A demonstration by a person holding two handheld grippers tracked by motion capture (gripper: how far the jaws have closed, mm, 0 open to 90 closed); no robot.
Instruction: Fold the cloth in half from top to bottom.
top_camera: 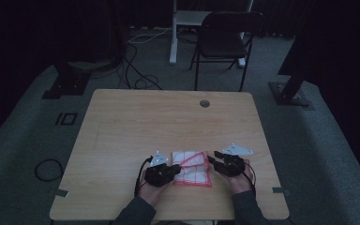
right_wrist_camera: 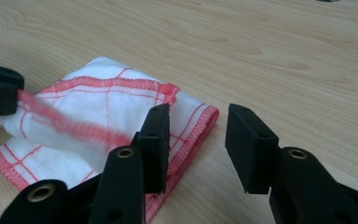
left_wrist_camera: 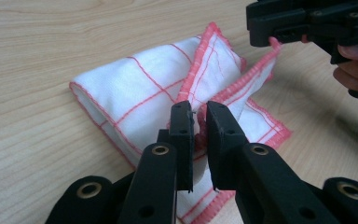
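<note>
1. While I was going through this moment, the left gripper [left_wrist_camera: 199,112] was the obvious starting point: its jaws sat nearly together, clamped on a fold of the cloth [left_wrist_camera: 135,88], with white-and-pink fabric squeezed into the narrow gap.
2. That cloth was a white rag with red checks and a red hem. It lay loosely folded on the near part of the wooden table [top_camera: 168,117], right between the two grippers.
3. From the pinched fold, a ridge of hem rose up and across to the right gripper [right_wrist_camera: 198,121].
4. In the right gripper view, those jaws stood well apart with bare tabletop between them, so released, not clenching anything. The blurry red hem ran to the outer side of one jaw. I honestly couldn't tell how it was caught there.
5. Seen from above, both hands held their grippers low at the cloth's two sides, pointing inward at each other.
6. Further out, a dark folding chair [top_camera: 225,40] stood beyond the far edge of the table.
</note>
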